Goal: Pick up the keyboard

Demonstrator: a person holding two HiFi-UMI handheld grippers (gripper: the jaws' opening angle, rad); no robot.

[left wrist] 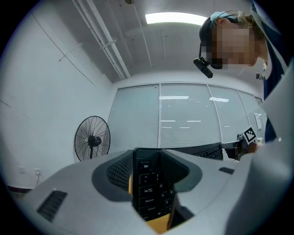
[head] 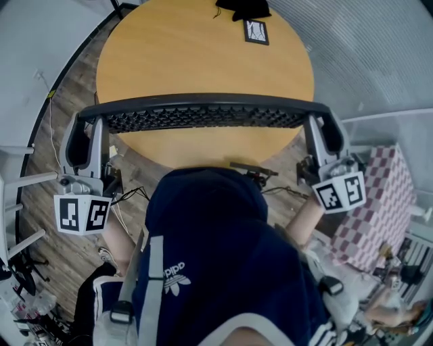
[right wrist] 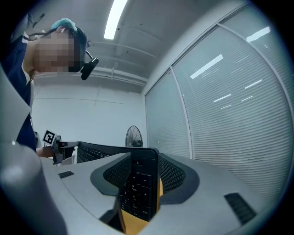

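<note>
A long black keyboard (head: 203,116) hangs level in the air over the near edge of the round wooden table (head: 203,54), tilted with its keys facing me. My left gripper (head: 91,132) is shut on its left end and my right gripper (head: 318,128) is shut on its right end. In the left gripper view the keyboard's end (left wrist: 150,190) is wedged upright between the two grey jaws, keys visible. The right gripper view shows the other end (right wrist: 137,188) clamped the same way, with the rest of the keyboard stretching off to the left.
A black object (head: 242,8) and a small framed card (head: 256,32) lie at the table's far edge. A checkered cloth-covered seat (head: 379,203) stands at the right. My dark hoodie (head: 216,257) fills the lower middle. A floor fan (left wrist: 92,137) stands by the glass wall.
</note>
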